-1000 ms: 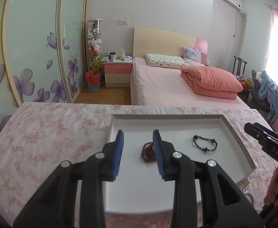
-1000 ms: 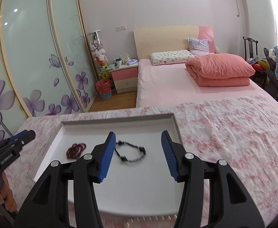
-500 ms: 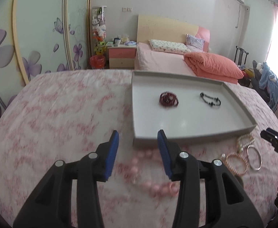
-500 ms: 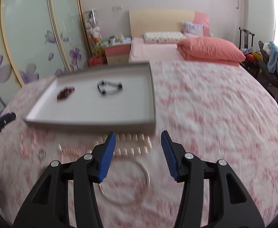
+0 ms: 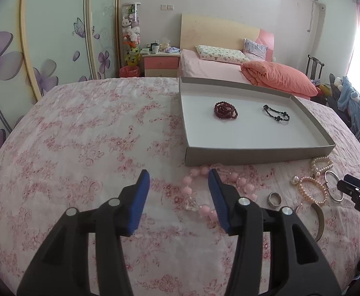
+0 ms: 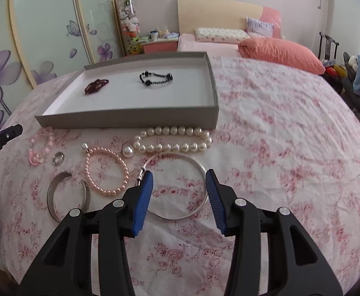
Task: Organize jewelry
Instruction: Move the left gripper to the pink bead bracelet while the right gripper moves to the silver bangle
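Note:
A grey tray (image 5: pixel 253 152) (image 6: pixel 130 120) on the floral cloth holds a dark red bracelet (image 5: pixel 225 110) (image 6: pixel 96 85) and a black bead bracelet (image 5: pixel 276 114) (image 6: pixel 155 79). In front of it lie a pink bead necklace (image 5: pixel 197 187) (image 6: pixel 40 148), a small ring (image 5: pixel 274 199) (image 6: pixel 58 158), a pink pearl bracelet (image 6: pixel 106 170), a white pearl necklace (image 6: pixel 172 139), a thin silver bangle (image 6: pixel 177 185) and an open cuff (image 6: pixel 66 194). My left gripper (image 5: pixel 178 194) hangs over the pink necklace, its jaws opening with nothing gripped. My right gripper (image 6: pixel 178 197) stands open above the silver bangle.
The floral cloth (image 6: pixel 290 135) stretches bare to the right of the tray and to its left (image 5: pixel 81 135). Behind stand a bed (image 5: pixel 229 66), a nightstand (image 5: pixel 160 61) and flowered wardrobe doors (image 5: pixel 44 37). A chair with clothes (image 5: pixel 350 98) sits at far right.
Both grippers pulled back from over the tray and dropped toward the loose jewelry in front of it. The left jaws have spread wider; the right jaws look unchanged.

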Tool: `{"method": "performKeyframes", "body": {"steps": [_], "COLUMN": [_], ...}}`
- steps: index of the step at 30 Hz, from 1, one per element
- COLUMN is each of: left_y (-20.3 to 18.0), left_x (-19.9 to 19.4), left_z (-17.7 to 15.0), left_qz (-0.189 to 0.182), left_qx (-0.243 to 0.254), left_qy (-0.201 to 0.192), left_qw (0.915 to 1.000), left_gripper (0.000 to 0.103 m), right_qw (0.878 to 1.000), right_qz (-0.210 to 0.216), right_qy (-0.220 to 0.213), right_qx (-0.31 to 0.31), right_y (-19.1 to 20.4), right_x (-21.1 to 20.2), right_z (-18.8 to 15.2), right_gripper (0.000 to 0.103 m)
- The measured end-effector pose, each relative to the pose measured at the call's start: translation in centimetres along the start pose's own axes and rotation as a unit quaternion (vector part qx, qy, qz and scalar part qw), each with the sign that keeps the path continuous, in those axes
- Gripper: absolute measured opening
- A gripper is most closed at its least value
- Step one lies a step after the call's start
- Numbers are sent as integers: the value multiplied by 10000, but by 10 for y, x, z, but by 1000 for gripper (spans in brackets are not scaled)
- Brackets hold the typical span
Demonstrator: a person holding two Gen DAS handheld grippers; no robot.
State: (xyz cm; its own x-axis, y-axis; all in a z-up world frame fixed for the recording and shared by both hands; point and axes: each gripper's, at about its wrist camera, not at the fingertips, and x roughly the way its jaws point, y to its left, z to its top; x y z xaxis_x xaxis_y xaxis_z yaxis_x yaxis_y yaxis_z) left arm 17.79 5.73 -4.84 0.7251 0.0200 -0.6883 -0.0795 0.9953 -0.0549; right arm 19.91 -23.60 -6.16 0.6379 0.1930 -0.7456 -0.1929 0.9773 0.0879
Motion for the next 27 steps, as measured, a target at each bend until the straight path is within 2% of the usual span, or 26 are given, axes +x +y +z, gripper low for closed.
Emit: {"method": "performKeyframes", "body": {"steps": [2,6,16,19,22,27], "left_y": [0,2,-2,-4,-6,-11], "left_x": [0,3,5,8,9,14], "left_z": [-3,-7,-8,-8,-8,-9], "left_qz": [7,18,17,16,20,4], "left_qx": [16,-1,30,53,94,168], "left_qy": [24,79,122,159,194,305], "left_qw": [10000,10000,9999,9999,9998,9994], "left_gripper": [53,53,58,60,61,61], "right_qw": [10000,9999,9990,9989,9990,9990], "right_qz": [-13,-87,-256,-271,-285,-347], "right_qy": [74,114,320,330,282,272], "right_qx": [60,-9,-174,-181,-183,-69], "right_y": [0,3,12,11,9,-1], "right_x": [4,6,18,19,18,15], "right_z": [-3,-3,2,3,4,4], "right_gripper": [63,71,80,81,70,70]}}
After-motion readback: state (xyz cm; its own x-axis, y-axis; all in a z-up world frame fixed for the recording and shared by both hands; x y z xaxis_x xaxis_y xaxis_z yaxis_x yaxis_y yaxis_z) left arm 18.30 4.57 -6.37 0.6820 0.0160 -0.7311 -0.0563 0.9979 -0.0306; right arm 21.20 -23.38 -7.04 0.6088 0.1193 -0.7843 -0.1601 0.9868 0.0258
